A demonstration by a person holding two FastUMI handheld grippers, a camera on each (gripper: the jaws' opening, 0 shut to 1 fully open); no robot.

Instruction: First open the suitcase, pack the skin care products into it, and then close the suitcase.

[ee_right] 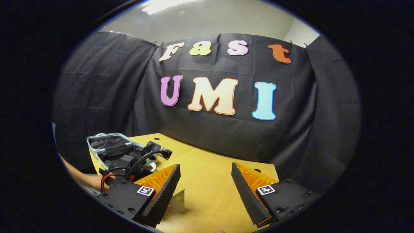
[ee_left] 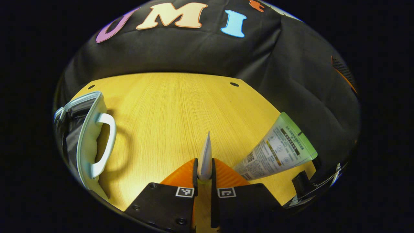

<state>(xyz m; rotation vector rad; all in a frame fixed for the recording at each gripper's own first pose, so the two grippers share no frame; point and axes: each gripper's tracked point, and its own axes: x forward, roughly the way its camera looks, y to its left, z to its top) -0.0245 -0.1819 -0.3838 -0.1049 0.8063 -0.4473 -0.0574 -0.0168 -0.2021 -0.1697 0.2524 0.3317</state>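
Partly cut off at the left edge of the left gripper view, the pale blue-grey hard-shell suitcase (ee_left: 84,142) lies open on the light wooden table (ee_left: 168,106); its white carry handle (ee_left: 108,142) faces the tabletop's middle and its dark lining is hard to make out. The left gripper (ee_left: 204,168) has its fingers pressed onto a thin whitish tube seen edge-on (ee_left: 206,155) — the flat crimped end points away from the camera, the long axis running along the fingers. A second white squeeze tube with a green end (ee_left: 276,150) lies on the table to the right, just beside the gripper, its long axis slanting from lower left to upper right, wide green end farthest; its lower end is hidden behind the gripper body. In the right gripper view, the right gripper (ee_right: 204,189) hovers above the table with fingers spread wide and nothing between them; a small pale object (ee_right: 178,200) by its left finger is largely hidden — what it is cannot be told. Farther off, the suitcase (ee_right: 106,145) stands open at the table's far left, partly behind the other gripper and its cables (ee_right: 136,161).
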